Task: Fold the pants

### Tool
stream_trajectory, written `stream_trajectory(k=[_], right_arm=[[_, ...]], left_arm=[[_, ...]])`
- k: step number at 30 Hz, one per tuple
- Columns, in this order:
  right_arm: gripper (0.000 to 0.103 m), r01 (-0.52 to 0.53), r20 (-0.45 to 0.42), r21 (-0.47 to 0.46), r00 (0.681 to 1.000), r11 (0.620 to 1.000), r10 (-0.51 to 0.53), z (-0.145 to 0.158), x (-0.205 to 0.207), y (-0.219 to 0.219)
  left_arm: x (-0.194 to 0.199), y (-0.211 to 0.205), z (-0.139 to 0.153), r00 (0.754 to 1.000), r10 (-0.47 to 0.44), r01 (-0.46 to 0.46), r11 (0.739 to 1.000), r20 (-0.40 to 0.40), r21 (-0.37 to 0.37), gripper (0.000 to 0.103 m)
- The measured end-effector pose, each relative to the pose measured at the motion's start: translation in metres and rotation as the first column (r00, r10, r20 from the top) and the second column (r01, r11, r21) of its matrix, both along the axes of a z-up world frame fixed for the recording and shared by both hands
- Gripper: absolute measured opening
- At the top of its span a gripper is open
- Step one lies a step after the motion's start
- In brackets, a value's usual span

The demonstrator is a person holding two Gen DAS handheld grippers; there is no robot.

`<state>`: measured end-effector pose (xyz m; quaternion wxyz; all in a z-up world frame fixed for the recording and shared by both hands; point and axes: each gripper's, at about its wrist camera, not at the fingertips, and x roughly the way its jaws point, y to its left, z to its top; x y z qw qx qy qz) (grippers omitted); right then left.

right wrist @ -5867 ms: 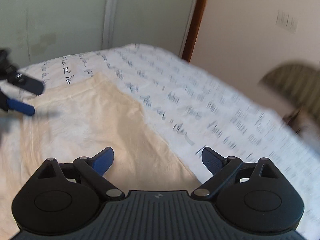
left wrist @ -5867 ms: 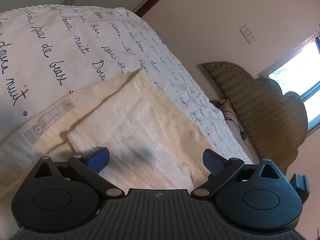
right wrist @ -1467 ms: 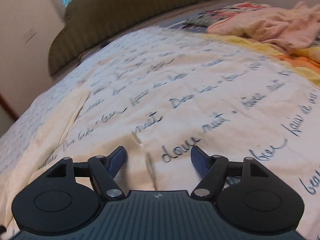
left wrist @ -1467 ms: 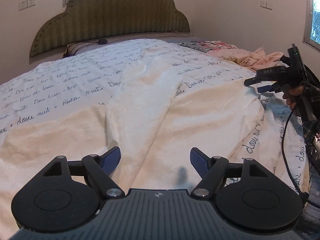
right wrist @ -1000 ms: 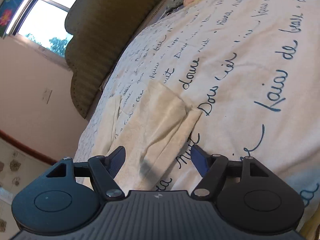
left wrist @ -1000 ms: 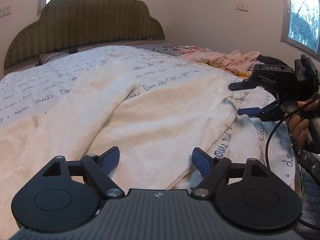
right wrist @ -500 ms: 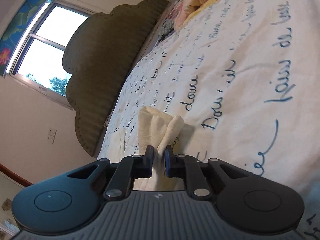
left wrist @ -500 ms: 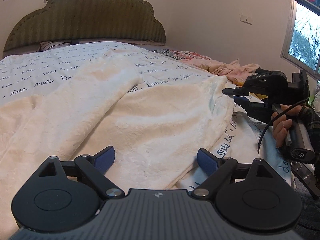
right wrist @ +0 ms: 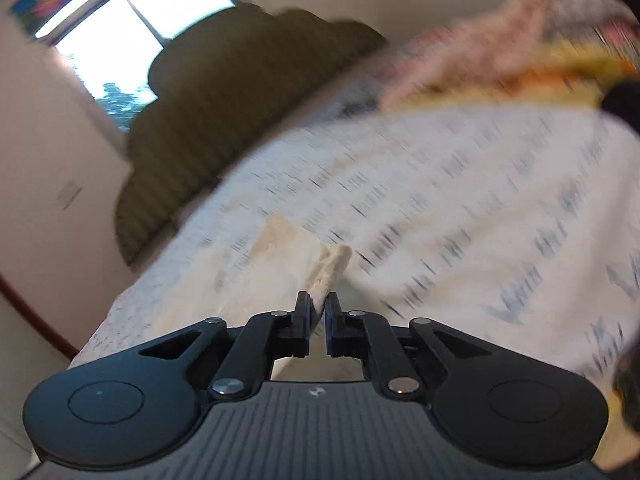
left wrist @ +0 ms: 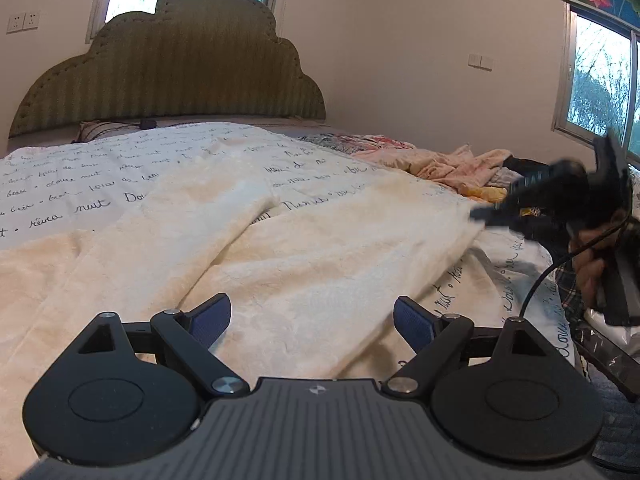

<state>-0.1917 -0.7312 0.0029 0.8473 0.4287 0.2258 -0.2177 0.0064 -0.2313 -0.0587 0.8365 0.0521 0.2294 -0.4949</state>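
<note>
Olive scalloped headboard (left wrist: 172, 64) vs cream wall, daylit windows (left wrist: 600, 92) behind & at right.

Open bedspread (left wrist: 80, 184) lies beyond the pants (left wrist: 280, 264); crumpled clothes (left wrist: 448, 168) crowd its far right corner.

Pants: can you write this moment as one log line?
right gripper: shut on pants edge | left gripper: open above pants | fold: not done

Motion blur smears the bedspread's lettering (right wrist: 440, 200) and the clothes pile (right wrist: 500, 68) beyond it.
</note>
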Motion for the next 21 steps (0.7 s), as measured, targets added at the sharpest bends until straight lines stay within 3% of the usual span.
stream_trajectory(k=[2,3,4,6,7,9,10,11,13,15,16,17,18,20,21], right_arm=[[0.008,0.080,-0.050,0.200,0.996,0.976,-0.071,-0.030,-0.014,-0.015],[0.009,0.107,-0.009,0.236,0.994,0.966,-0.108,-0.032,-0.022,-0.019],[0.010,0.154,-0.025,0.176,0.988,0.972,-0.152,-0.021,-0.024,-0.019],[0.012,0.219,-0.046,-0.082,0.974,0.972,-0.223,0.012,-0.018,-0.012],[0.012,0.201,-0.025,-0.197,0.977,0.959,-0.210,0.028,-0.008,-0.007],[0.013,0.035,-0.018,-0.288,0.999,0.957,-0.042,0.045,0.024,0.000],[0.021,-0.077,-0.047,-0.309,0.997,0.948,0.066,0.047,0.045,0.006],[0.032,-0.213,-0.090,-0.319,0.977,0.924,0.194,0.048,0.073,0.010],[0.044,-0.424,-0.174,-0.294,0.905,0.857,0.389,0.034,0.119,0.026],[0.044,-0.538,-0.288,-0.250,0.835,0.805,0.468,0.008,0.158,0.042],[0.043,-0.551,-0.332,-0.265,0.823,0.791,0.462,-0.003,0.168,0.043],[0.043,-0.542,-0.320,-0.298,0.832,0.786,0.453,-0.008,0.172,0.038],[0.043,-0.509,-0.305,-0.299,0.852,0.807,0.424,-0.014,0.167,0.028],[0.043,-0.423,-0.293,-0.289,0.893,0.859,0.342,-0.008,0.165,0.016],[0.044,-0.401,-0.305,-0.321,0.902,0.858,0.307,-0.001,0.164,0.020]], left_arm=[[0.002,-0.001,-0.001,1.000,-0.001,0.002,1.000,-0.018,0.023,0.090],[0.002,-0.001,0.001,1.000,-0.004,0.005,1.000,-0.020,0.024,0.090],[0.001,0.000,0.004,1.000,-0.006,0.006,1.000,-0.015,0.023,0.090],[-0.002,0.001,0.013,1.000,0.005,-0.005,1.000,0.018,0.018,0.090],[-0.004,0.002,0.018,0.999,0.008,-0.009,1.000,0.041,0.010,0.090],[-0.007,0.002,0.028,0.997,0.027,-0.027,1.000,0.078,0.008,0.092],[-0.008,0.001,0.031,0.995,0.045,-0.048,0.998,0.092,0.028,0.092],[-0.007,-0.002,0.032,0.993,0.063,-0.068,0.996,0.098,0.053,0.092],[-0.002,-0.004,0.028,0.996,0.058,-0.065,0.994,0.072,0.092,0.092],[0.002,-0.010,0.019,1.000,0.016,-0.018,0.984,0.012,0.177,0.091],[0.002,-0.012,0.013,1.000,-0.008,0.010,0.975,-0.010,0.224,0.090],[-0.001,-0.012,0.009,1.000,-0.022,0.023,0.968,-0.008,0.249,0.085],[-0.006,-0.009,0.008,1.000,-0.027,0.023,0.966,0.013,0.256,0.083],[-0.010,0.001,0.018,0.999,-0.029,0.018,0.974,0.045,0.227,0.084],[-0.010,0.009,0.026,0.998,-0.025,0.013,0.981,0.059,0.193,0.086]])
